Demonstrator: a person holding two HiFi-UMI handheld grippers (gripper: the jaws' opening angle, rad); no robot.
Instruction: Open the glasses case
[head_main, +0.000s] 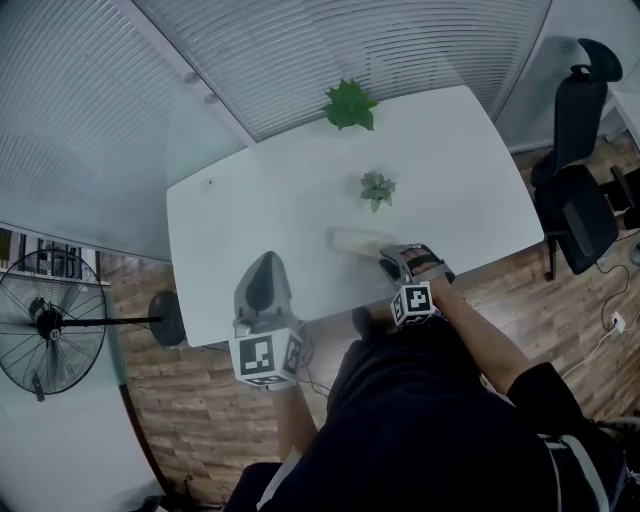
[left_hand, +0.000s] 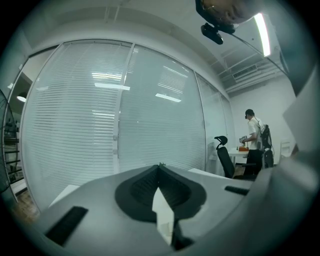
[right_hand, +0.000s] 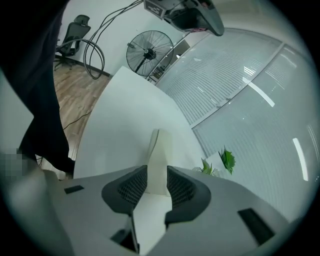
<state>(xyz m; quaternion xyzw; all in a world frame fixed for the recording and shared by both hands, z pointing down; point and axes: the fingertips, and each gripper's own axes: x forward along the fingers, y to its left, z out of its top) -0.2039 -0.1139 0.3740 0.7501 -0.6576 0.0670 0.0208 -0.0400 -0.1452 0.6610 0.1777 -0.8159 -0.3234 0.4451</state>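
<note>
A pale, long glasses case (head_main: 352, 240) lies closed on the white table (head_main: 300, 190), near its front edge. My right gripper (head_main: 386, 256) holds the case's near end; in the right gripper view the case (right_hand: 158, 150) runs away from me between both dark pads (right_hand: 131, 187), which press its sides. My left gripper (head_main: 267, 260) hovers over the table's front left part, well apart from the case. It is tilted upward, and its jaws meet at the tips (left_hand: 159, 168) with nothing held.
A small potted plant (head_main: 377, 188) stands just beyond the case and a larger green one (head_main: 349, 104) at the table's far edge. A floor fan (head_main: 45, 325) is at the left and an office chair (head_main: 578, 190) at the right. Glass walls with blinds lie behind.
</note>
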